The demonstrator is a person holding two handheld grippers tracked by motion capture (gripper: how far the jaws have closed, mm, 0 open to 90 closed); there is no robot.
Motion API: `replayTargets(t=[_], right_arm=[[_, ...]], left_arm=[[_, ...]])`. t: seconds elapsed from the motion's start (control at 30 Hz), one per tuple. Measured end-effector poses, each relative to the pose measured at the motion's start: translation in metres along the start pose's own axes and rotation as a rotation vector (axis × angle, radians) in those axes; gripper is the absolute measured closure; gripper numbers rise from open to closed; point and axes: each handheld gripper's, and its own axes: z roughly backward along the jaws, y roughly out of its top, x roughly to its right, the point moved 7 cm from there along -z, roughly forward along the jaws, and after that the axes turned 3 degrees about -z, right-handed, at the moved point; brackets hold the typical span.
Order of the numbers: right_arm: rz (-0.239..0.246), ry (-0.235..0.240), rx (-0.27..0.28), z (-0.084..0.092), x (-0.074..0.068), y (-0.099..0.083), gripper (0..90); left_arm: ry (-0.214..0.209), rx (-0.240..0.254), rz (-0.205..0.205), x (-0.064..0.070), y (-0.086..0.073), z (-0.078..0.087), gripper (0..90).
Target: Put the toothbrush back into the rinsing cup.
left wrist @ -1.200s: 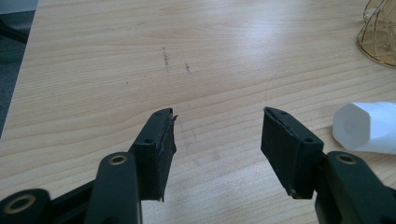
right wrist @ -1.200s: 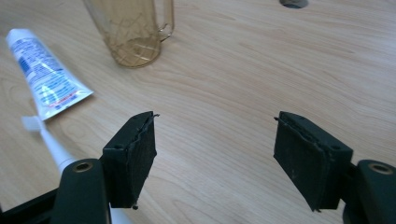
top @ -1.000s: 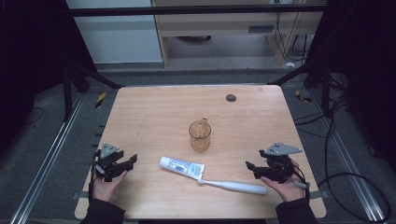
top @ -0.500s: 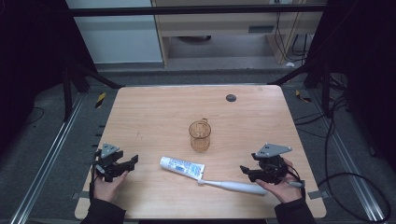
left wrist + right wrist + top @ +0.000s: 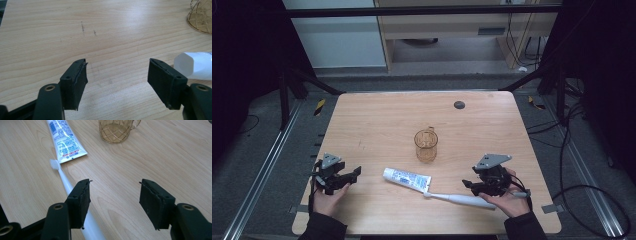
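Observation:
An amber glass mug [image 5: 426, 145] stands at mid-table. In front of it lie a white toothpaste tube [image 5: 407, 178] and a white toothbrush [image 5: 459, 199], whose bristles almost touch the tube's flat end. My left gripper [image 5: 354, 175] rests at the front left, open. Its jaws have just been opening and hold nothing [image 5: 117, 67]; the tube's cap [image 5: 192, 65] lies just beyond its right jaw. My right gripper [image 5: 471, 184] hovers over the toothbrush handle [image 5: 66, 182]. Its jaws [image 5: 115, 187] have just been closing, with bare wood between them; the handle runs under one jaw.
The wooden table [image 5: 377, 120] has a small dark round disc [image 5: 459, 105] near its far edge. Black frame bars stand at both sides, and cables [image 5: 572, 150] trail over the floor on the right.
My right gripper has slid left towards the toothbrush handle, and its jaws have narrowed. The left hand has kept its place.

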Motion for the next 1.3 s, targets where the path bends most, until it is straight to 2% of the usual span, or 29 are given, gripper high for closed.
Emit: replayTargets(t=[0.37,0.83,1.1,1.17,1.3], right_arm=[[0.044,0.029,-0.024,-0.005,-0.008,0.009,44.6],[0.128,0.062,-0.14,-0.017,-0.02,0.007,49.5],[0.155,0.097,-0.171,-0.021,-0.027,0.002,54.5],[0.174,0.107,-0.195,-0.023,-0.028,-0.001,56.0],[0.182,0.119,-0.224,-0.025,-0.03,-0.004,56.7]], left_arm=[[-0.006,-0.007,-0.003,0.001,-0.001,-0.002,30.6],[-0.008,-0.015,-0.01,0.001,-0.002,-0.003,30.6],[-0.01,-0.017,-0.012,0.002,-0.002,-0.004,30.5],[-0.01,-0.017,-0.013,0.002,-0.002,-0.004,30.5],[-0.01,-0.02,-0.013,0.002,-0.003,-0.004,30.5]])
